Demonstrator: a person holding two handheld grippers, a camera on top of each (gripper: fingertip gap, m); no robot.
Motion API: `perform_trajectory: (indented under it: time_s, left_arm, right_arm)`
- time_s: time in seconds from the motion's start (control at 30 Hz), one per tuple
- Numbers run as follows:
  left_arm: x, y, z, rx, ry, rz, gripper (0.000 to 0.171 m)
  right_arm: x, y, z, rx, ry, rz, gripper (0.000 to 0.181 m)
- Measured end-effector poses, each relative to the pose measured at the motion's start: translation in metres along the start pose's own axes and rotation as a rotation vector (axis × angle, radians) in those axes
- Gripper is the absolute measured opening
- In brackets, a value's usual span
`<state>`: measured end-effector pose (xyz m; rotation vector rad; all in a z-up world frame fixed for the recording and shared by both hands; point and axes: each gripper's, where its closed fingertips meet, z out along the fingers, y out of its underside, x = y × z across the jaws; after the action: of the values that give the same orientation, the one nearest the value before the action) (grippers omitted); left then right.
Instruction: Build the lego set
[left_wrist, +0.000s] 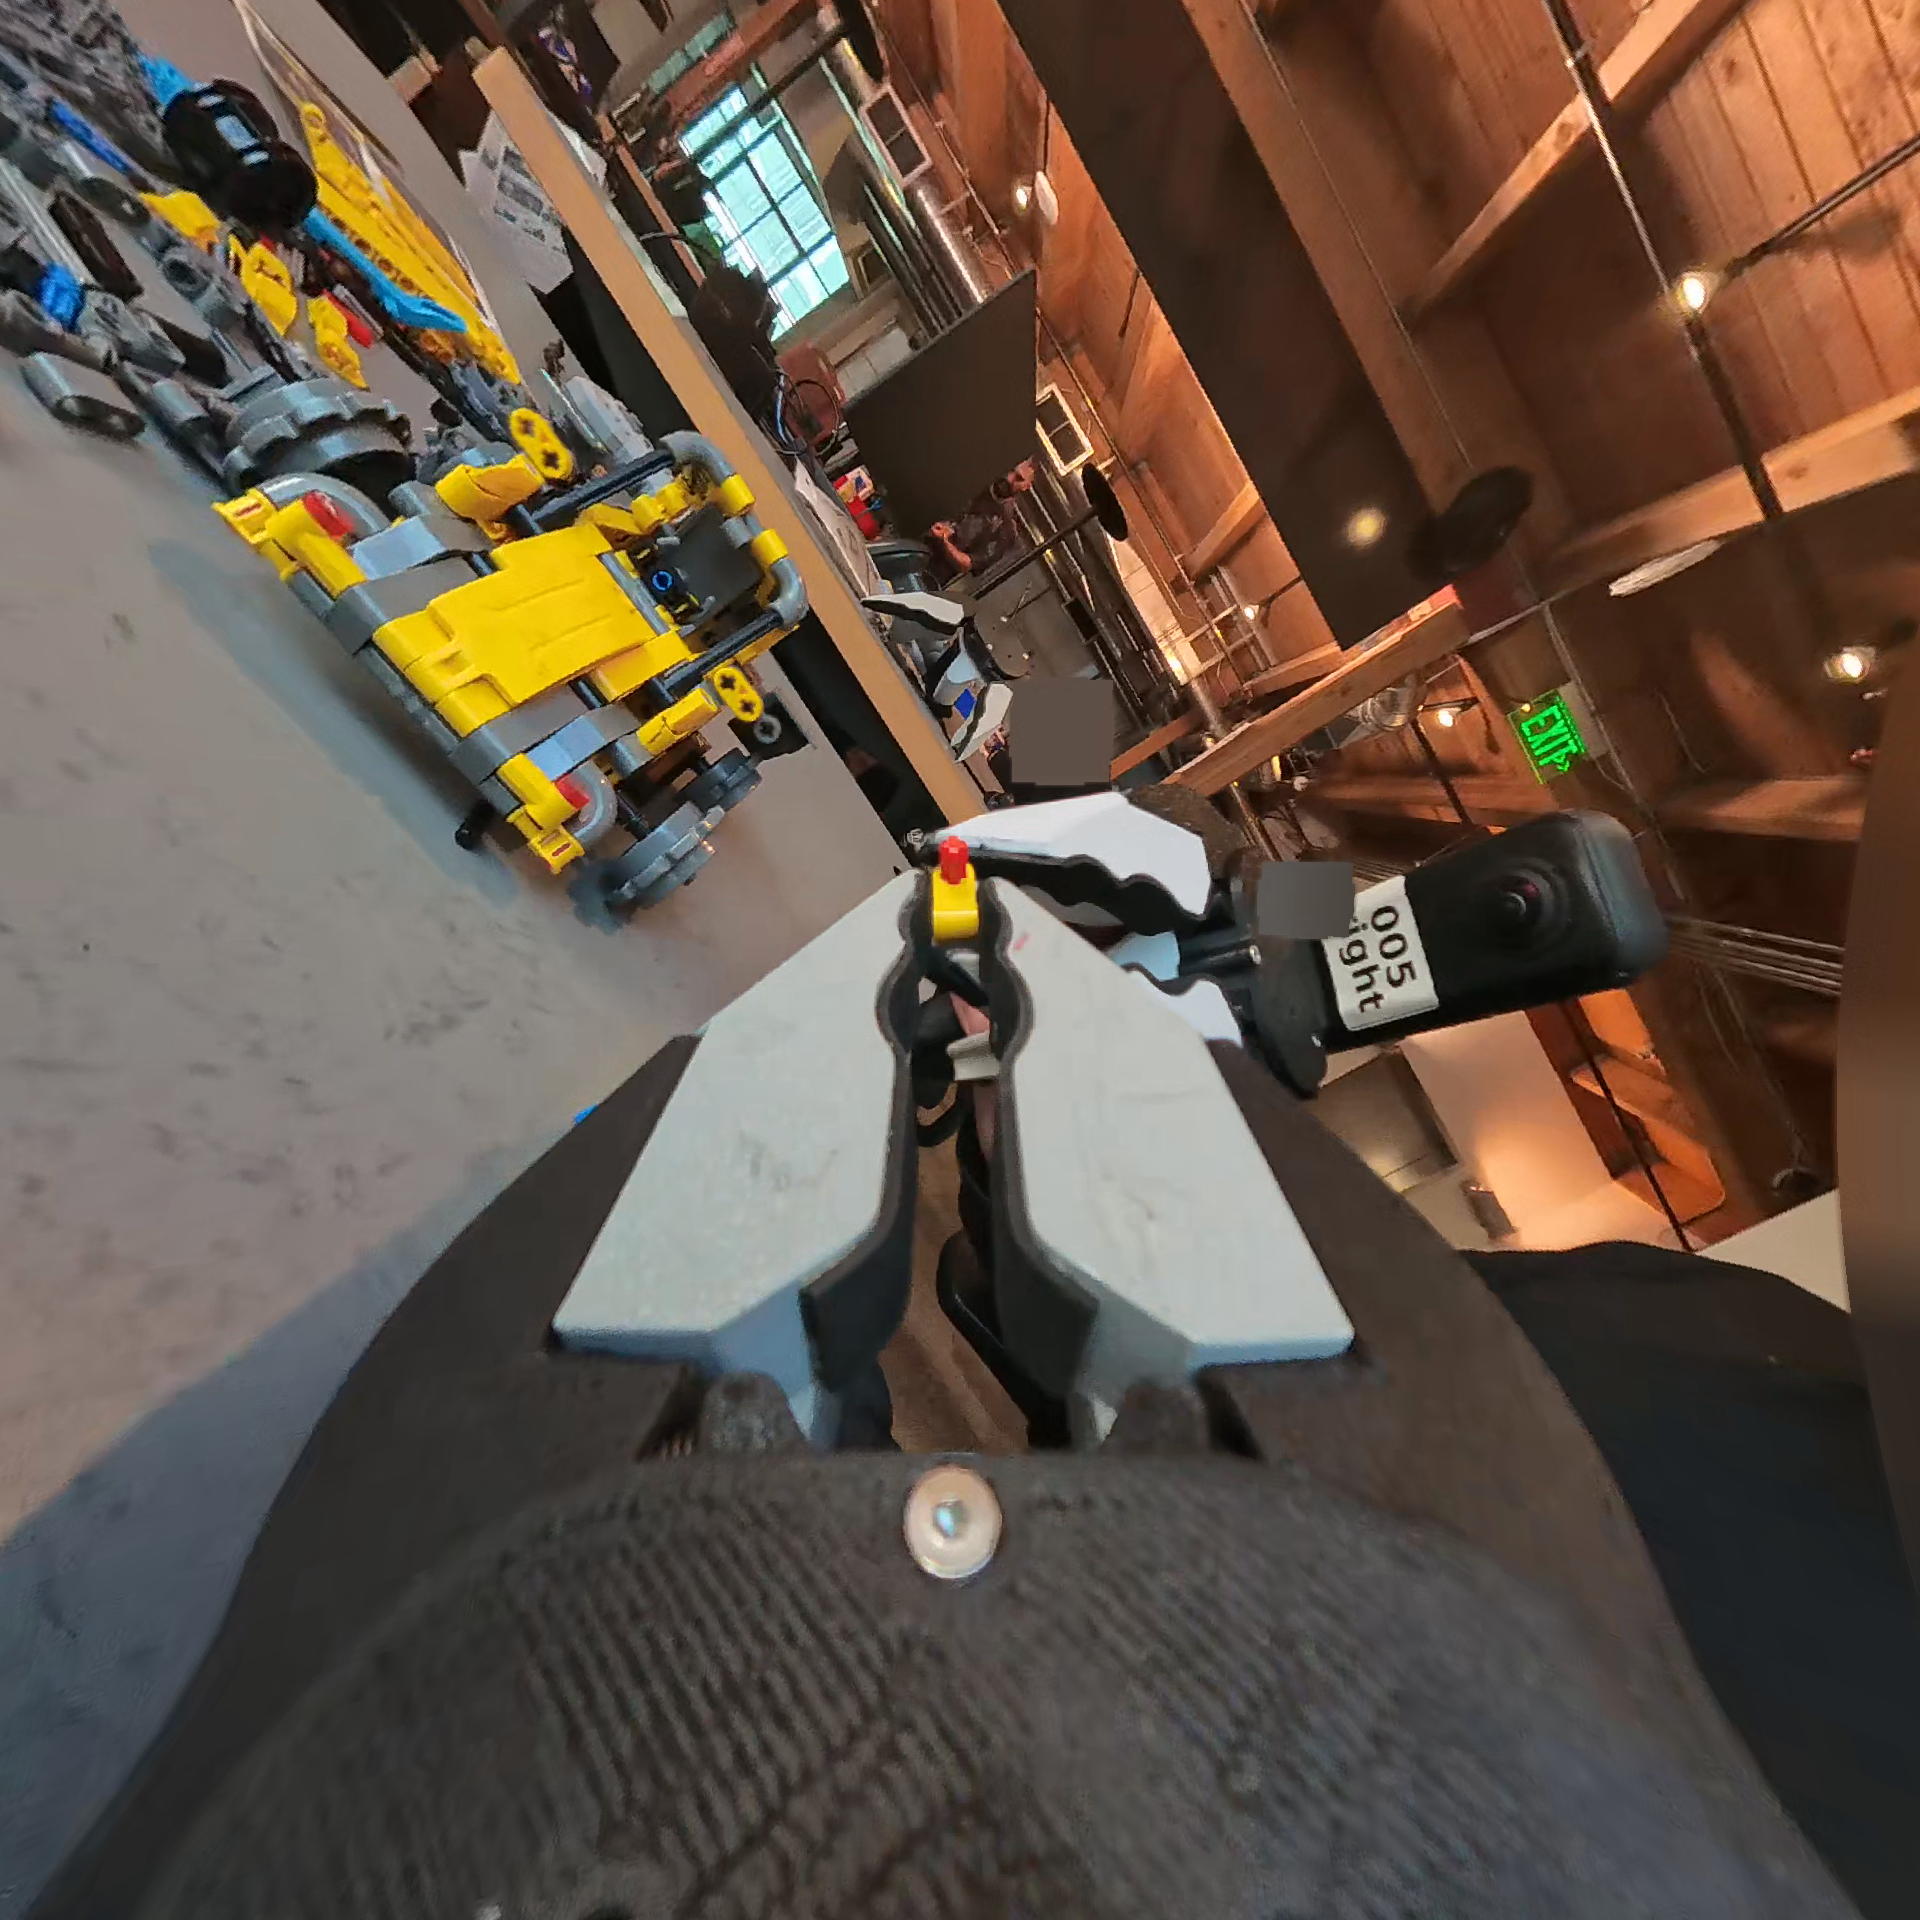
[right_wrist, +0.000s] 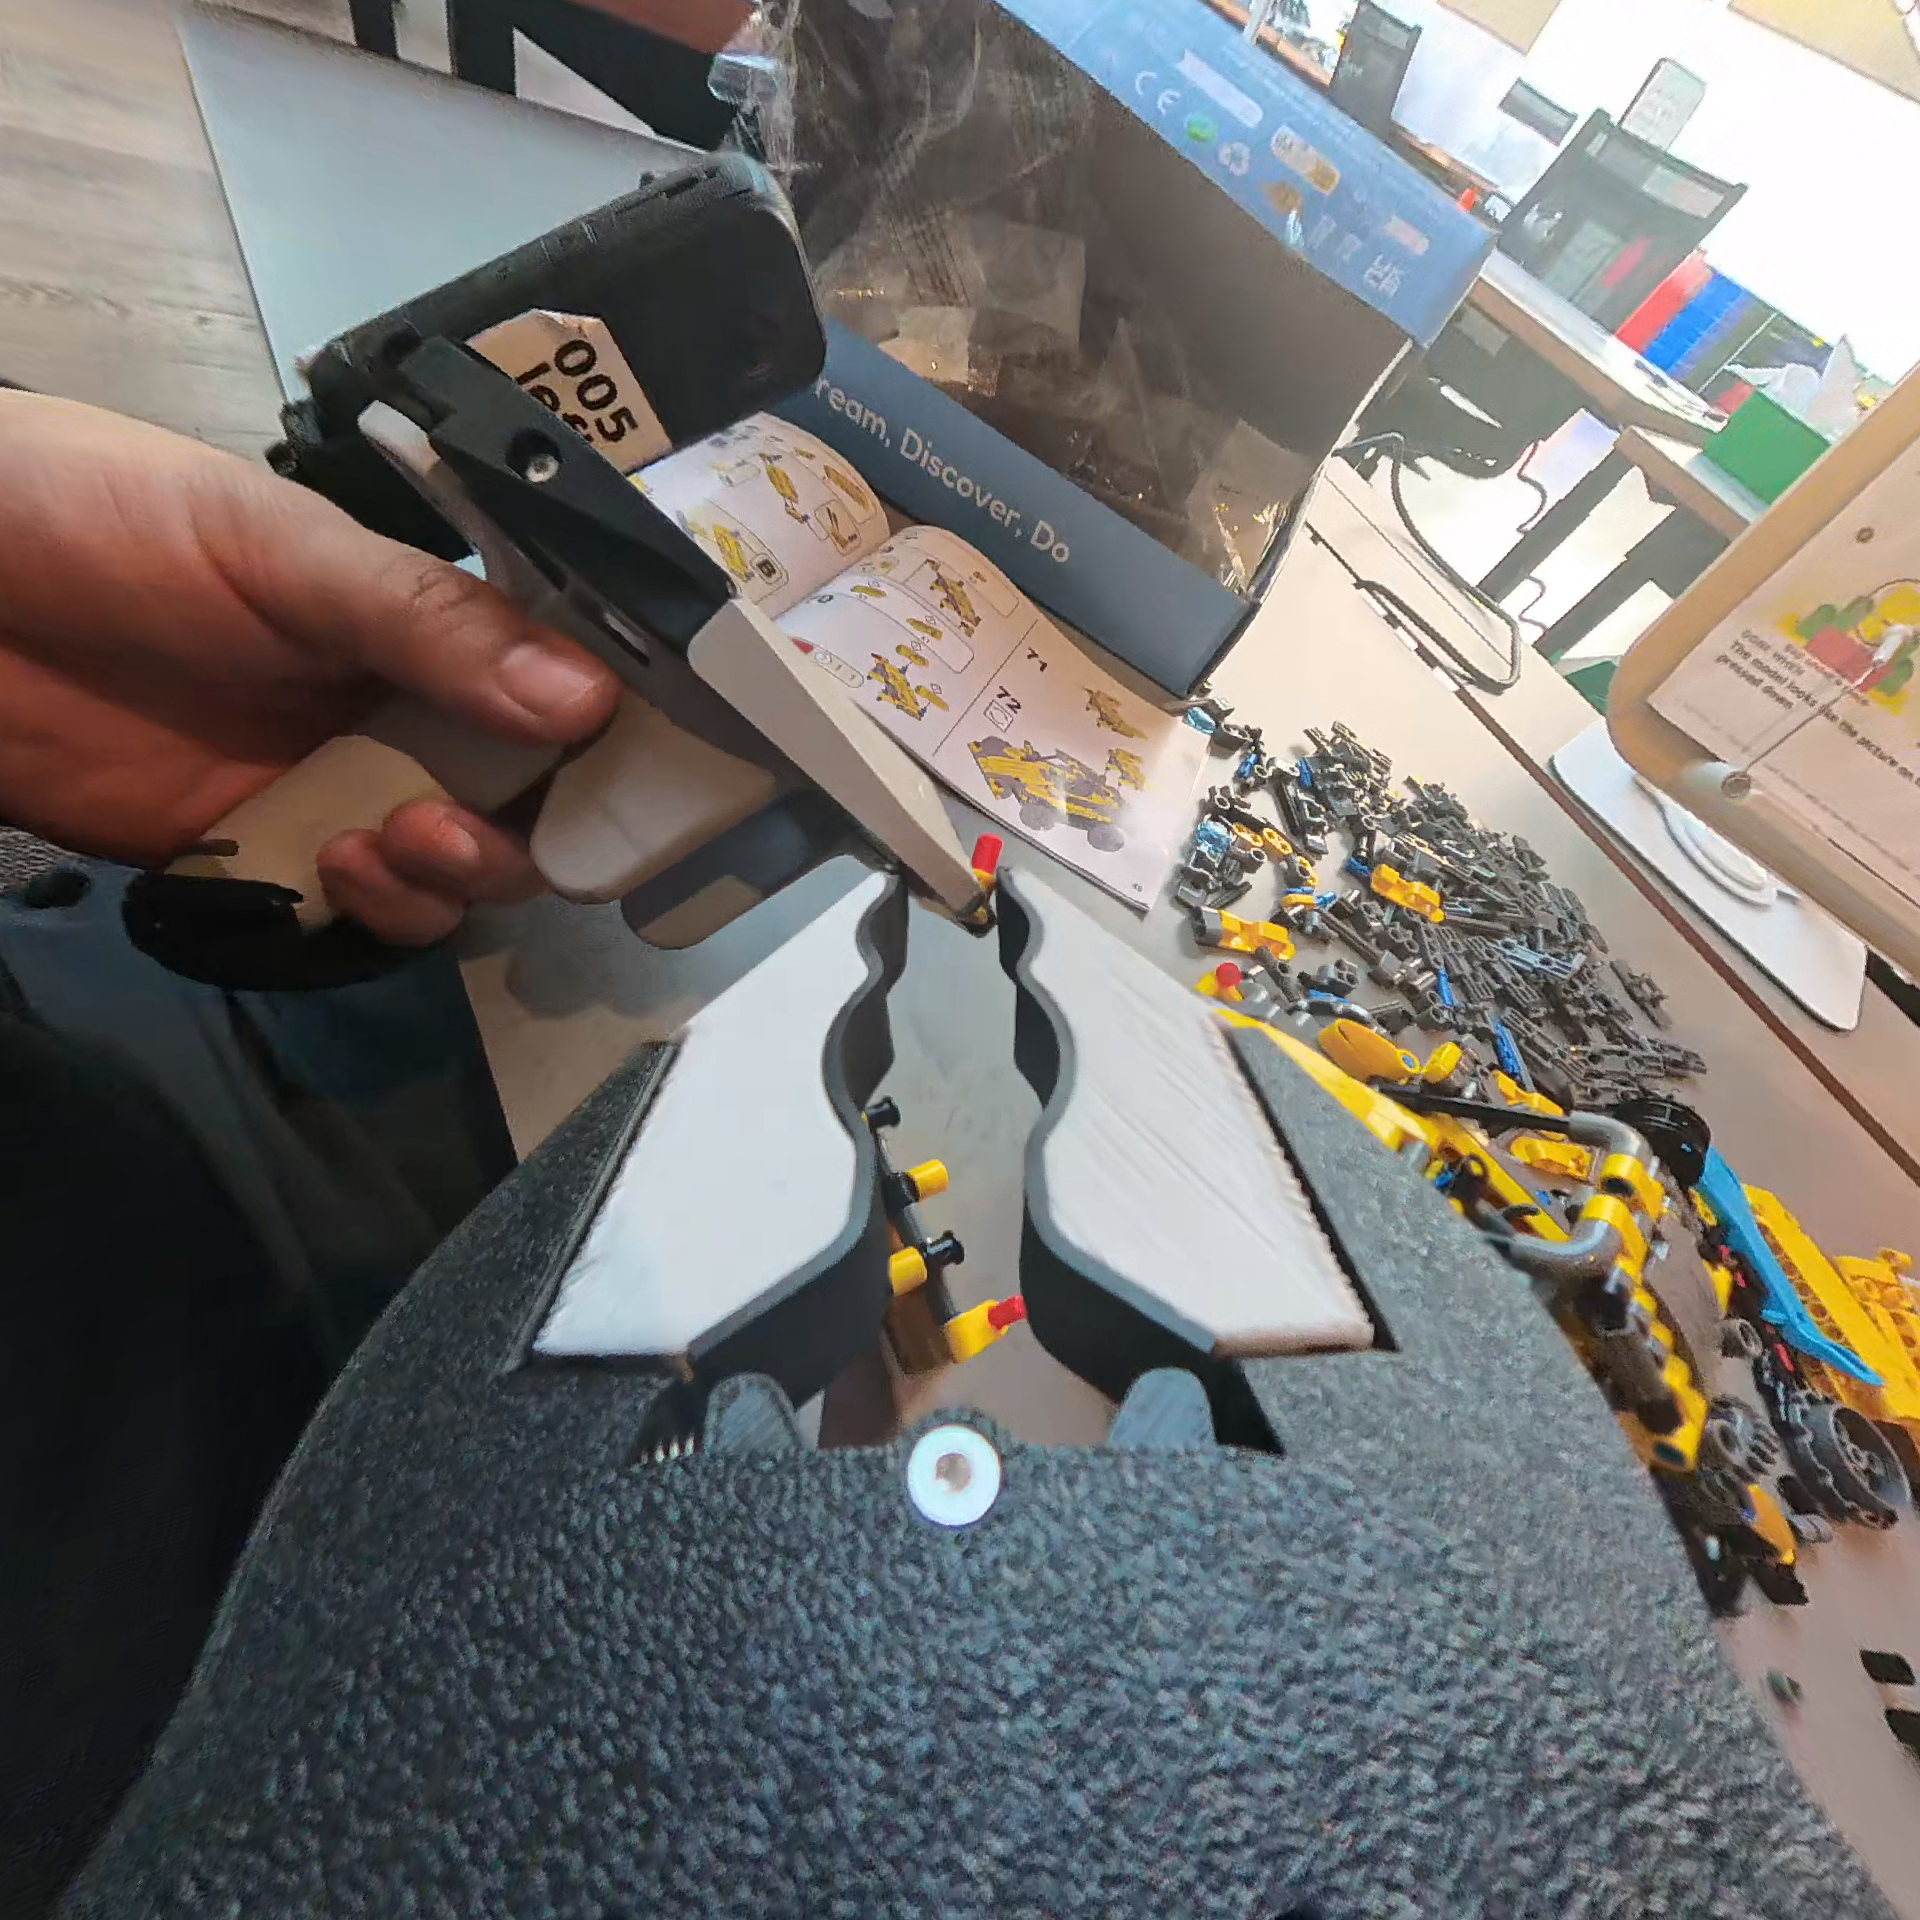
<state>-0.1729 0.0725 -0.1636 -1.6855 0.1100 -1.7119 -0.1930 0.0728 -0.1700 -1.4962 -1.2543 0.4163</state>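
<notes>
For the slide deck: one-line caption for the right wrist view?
Left gripper pinches a yellow-and-red brick piece before the open right gripper, above loose parts.

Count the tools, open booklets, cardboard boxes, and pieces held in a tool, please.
tools: 2, the left tool and the right tool
open booklet: 1
cardboard box: 1
yellow piece held in the left tool: 1
Total: 5

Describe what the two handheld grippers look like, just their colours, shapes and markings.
Both match: the left gripper and right gripper have pale grey wedge-shaped fingers lined with wavy black pads, a textured black body and one silver screw. Each carries a black camera with a white printed label. The handle is cream-coloured.
</notes>
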Motion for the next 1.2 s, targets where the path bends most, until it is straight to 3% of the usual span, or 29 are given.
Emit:
perform_trajectory:
  time_s: [0.17,0.33,0.5,0.57,0.67,0.7,0.8,0.9,1.2]
  left_arm:
    - [0.008,0.001,0.0,-0.022,0.017,0.019,0.006]
    - [0.027,0.001,-0.008,-0.122,0.154,0.095,0.012]
    - [0.043,0.0,-0.025,-0.225,0.277,0.448,0.01]
    - [0.046,-0.001,-0.026,-0.239,0.262,0.617,0.021]
    - [0.046,0.001,-0.023,-0.305,0.232,0.739,0.012]
    - [0.042,-0.001,-0.021,-0.315,0.202,0.735,0.014]
    - [0.044,-0.006,-0.021,-0.318,0.228,0.689,0.001]
    - [0.042,-0.003,-0.018,-0.345,0.229,0.596,0.013]
    - [0.037,0.002,-0.011,-0.349,0.178,0.446,0.001]
  right_arm:
    - [-0.001,-0.005,-0.005,0.078,-0.038,0.057,0.016]
    - [-0.005,-0.016,-0.016,0.192,-0.155,0.077,0.016]
    - [-0.017,-0.033,-0.032,0.349,-0.3,0.084,0.016]
    - [-0.018,-0.034,-0.033,0.373,-0.31,0.088,0.016]
    - [-0.022,-0.037,-0.036,0.42,-0.353,0.095,0.015]
    - [-0.022,-0.035,-0.035,0.412,-0.346,0.082,0.016]
    - [-0.023,-0.035,-0.035,0.418,-0.319,0.03,0.016]
    - [-0.02,-0.032,-0.031,0.393,-0.285,0.006,0.016]
    - [-0.015,-0.027,-0.027,0.332,-0.14,-0.139,0.015]
